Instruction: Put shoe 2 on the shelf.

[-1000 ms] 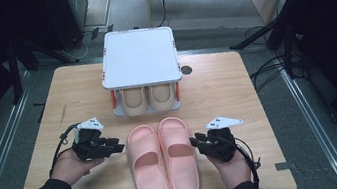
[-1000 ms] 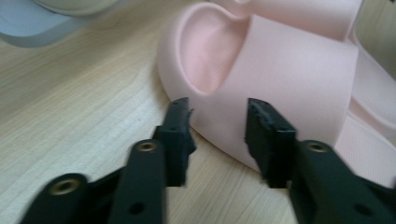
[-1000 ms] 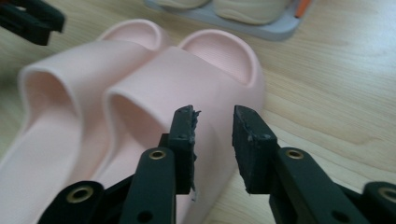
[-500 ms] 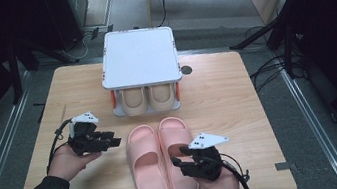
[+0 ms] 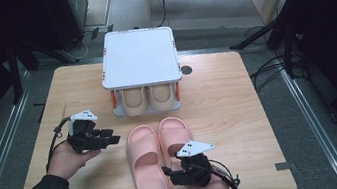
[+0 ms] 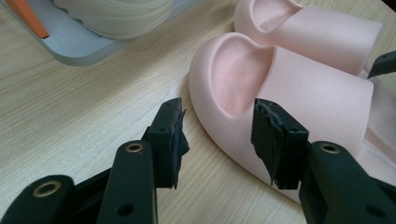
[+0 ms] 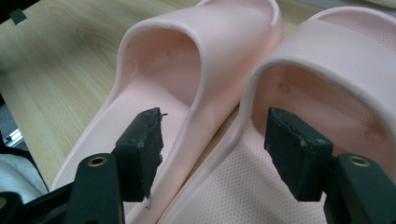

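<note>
1. Pale wood-grain bench (image 5: 217, 97), matte top.
2. White boxy rack (image 5: 139, 58) at the back, flat lid; two beige shoes (image 5: 149, 99) tucked under, only their rounded ends poking out.
3. Pink slippers (image 5: 158, 156), smooth foam with dimpled footbeds, side by side mid-bench in front of the rack.
4. Right tool (image 7: 212, 154), jaws apart, straddling the touching inner walls of both slippers; their heels are cut off.
5. Left tool (image 6: 219, 140), jaws apart, just beside the left slipper's toe.
</note>
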{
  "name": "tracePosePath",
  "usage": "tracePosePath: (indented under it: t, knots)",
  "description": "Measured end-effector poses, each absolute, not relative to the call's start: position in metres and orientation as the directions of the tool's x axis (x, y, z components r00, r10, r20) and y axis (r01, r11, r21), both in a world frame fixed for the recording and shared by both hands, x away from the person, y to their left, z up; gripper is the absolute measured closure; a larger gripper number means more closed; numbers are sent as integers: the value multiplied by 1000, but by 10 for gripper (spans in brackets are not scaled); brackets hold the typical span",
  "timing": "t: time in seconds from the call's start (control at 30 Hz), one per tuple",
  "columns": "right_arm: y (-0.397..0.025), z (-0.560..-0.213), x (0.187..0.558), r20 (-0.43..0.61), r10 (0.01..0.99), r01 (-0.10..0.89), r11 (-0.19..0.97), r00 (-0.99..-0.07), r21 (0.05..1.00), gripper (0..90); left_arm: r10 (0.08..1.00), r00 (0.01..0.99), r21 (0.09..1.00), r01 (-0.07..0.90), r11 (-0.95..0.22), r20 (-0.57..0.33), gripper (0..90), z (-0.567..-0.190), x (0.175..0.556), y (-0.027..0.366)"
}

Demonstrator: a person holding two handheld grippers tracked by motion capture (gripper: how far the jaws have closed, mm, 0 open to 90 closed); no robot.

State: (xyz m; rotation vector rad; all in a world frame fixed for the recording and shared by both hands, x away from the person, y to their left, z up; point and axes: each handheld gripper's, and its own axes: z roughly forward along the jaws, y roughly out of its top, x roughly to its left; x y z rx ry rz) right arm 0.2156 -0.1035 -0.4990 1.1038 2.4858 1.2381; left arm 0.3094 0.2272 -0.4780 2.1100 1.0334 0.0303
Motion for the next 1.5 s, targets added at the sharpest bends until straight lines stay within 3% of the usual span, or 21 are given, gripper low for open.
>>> tracePosePath:
  t: [0.53,0.9,0.93,1.03,1.23,1.5]
  knots:
    - [-84,-516,230,195,709,582,354,-677,732,356,682,673,648,660,-380,-286,531,-478,310,227]
    - [-67,-515,243,127,770,576,346,-626,740,361,691,667,658,656,-368,-279,528,-477,309,230]
    - [-65,-515,245,120,775,578,347,-620,739,411,692,667,658,656,-369,-277,529,-477,309,231]
    - [-64,-515,247,119,779,580,347,-616,737,437,693,667,661,654,-368,-274,529,-477,309,232]
    - [-68,-514,252,149,783,600,323,-603,732,652,698,663,663,654,-364,-271,533,-476,308,235]
    - [-75,-508,262,157,774,613,342,-614,712,746,706,654,672,654,-348,-271,534,-475,307,241]
